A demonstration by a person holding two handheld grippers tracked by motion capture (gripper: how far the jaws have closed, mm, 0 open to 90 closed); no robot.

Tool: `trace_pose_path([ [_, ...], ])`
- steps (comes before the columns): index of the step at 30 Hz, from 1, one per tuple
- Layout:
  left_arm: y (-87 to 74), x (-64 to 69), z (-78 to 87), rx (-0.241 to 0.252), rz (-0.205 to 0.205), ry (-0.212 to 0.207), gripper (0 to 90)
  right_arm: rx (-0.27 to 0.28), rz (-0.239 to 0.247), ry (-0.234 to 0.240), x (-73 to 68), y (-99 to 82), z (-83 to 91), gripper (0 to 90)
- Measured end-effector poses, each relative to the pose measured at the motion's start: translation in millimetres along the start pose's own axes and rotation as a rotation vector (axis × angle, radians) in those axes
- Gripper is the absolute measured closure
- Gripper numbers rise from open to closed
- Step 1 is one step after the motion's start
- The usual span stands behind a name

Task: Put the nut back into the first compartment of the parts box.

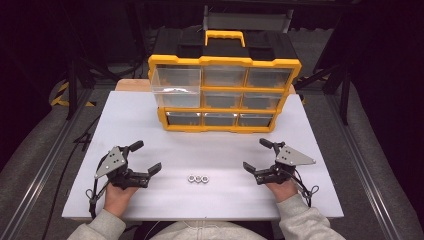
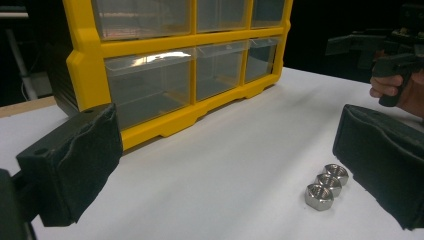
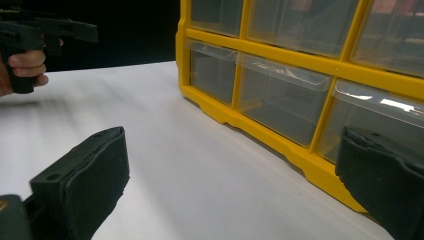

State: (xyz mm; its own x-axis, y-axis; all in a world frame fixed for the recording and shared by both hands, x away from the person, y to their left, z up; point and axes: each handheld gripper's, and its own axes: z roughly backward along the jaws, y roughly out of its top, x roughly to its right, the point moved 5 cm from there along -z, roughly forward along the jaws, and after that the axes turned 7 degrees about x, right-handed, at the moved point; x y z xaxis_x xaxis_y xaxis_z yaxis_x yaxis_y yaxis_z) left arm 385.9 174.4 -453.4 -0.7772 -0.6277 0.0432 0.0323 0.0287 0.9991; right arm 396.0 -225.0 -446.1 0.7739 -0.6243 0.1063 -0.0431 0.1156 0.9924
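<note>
While both claws gape wide and empty, three hex nuts lie between left claw and right claw.

Three small silver hex nuts lie flat, holes up, in a tight row, apparently touching one another, on the white table in front of the yellow organizer.
</note>
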Motion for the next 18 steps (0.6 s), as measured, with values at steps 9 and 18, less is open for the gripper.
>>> trace_pose_path([
  [9,5.2,2.1,-2.0,-0.03,-0.003,-0.017,0.3,0.0,0.004,0.011,-1.3,0.4,-0.3,1.3],
  [18,13.8,7.1,-13.5,-0.029,0.01,-0.014,0.4,-0.013,0.008,0.014,-3.3,-0.1,-0.7,1.4],
])
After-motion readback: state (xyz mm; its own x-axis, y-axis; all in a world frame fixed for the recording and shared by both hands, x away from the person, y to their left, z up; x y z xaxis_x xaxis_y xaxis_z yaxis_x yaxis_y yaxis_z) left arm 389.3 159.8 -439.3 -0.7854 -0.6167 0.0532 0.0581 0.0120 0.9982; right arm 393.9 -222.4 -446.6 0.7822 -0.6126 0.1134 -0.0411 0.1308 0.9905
